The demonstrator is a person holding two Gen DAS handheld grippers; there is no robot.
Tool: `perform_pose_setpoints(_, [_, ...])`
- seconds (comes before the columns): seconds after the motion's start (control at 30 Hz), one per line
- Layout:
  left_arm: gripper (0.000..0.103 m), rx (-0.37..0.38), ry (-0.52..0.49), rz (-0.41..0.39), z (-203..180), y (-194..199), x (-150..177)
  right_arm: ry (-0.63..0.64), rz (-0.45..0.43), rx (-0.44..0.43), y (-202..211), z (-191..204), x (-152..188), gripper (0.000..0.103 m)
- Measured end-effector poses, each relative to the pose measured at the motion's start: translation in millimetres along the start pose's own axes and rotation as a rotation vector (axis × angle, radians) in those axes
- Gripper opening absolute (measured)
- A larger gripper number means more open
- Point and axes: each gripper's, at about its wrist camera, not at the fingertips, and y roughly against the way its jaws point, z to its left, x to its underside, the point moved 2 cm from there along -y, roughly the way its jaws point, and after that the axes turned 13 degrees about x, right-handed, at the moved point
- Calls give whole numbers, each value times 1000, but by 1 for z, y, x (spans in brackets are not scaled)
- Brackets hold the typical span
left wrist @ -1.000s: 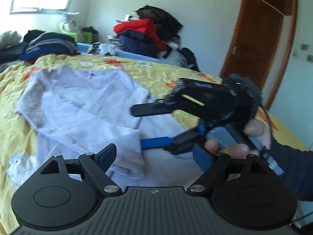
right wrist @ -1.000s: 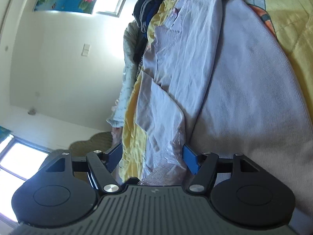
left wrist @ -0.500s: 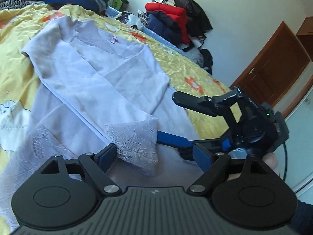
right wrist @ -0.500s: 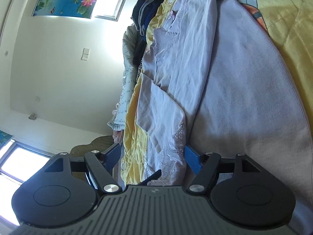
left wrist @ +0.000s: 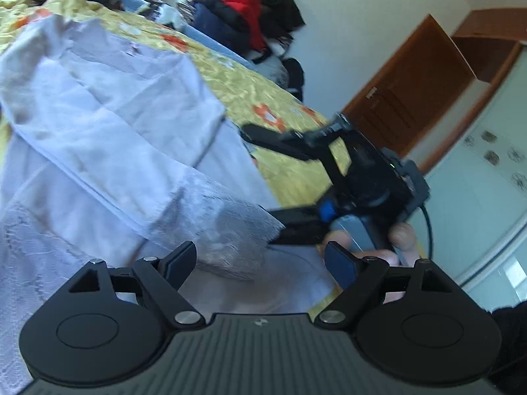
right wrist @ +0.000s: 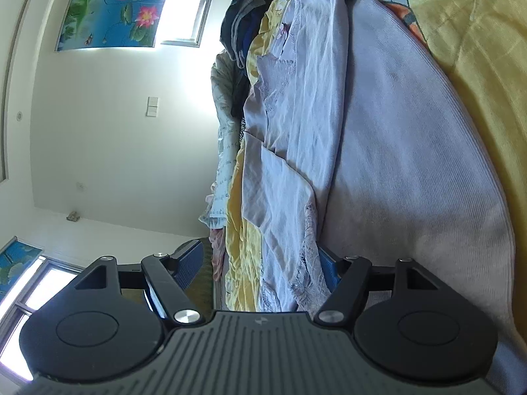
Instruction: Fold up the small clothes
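On the bed (left wrist: 250, 85) | one lilac top (left wrist: 125, 138) | two grippers, jaws apparently apart

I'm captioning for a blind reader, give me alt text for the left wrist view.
A pale lilac top lies spread on a yellow bedspread, its lace cuff between the open left gripper. The right gripper reaches in open from the right.

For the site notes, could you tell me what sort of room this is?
Most likely a home bedroom: a bed with a yellow bedspread, piles of clothes along the wall, and a wooden door.
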Motion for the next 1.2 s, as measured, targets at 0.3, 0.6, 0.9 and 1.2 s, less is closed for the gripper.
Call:
perform_pose_setpoints(0.3, [86, -84, 52, -104, 9, 36, 2, 253, -4, 331, -3, 23, 25, 30])
perform_pose_setpoints(0.6, [86, -162, 149, -235, 27, 74, 2, 176, -89, 207, 26, 28, 21, 5])
perform_pose_setpoints(0.9, [86, -158, 164, -222, 35, 77, 2, -23, -158, 269, 91, -30, 27, 5])
perform_pose_setpoints(1.2, [86, -174, 76, -211, 12, 65, -5, -29, -172, 284, 89, -36, 25, 5])
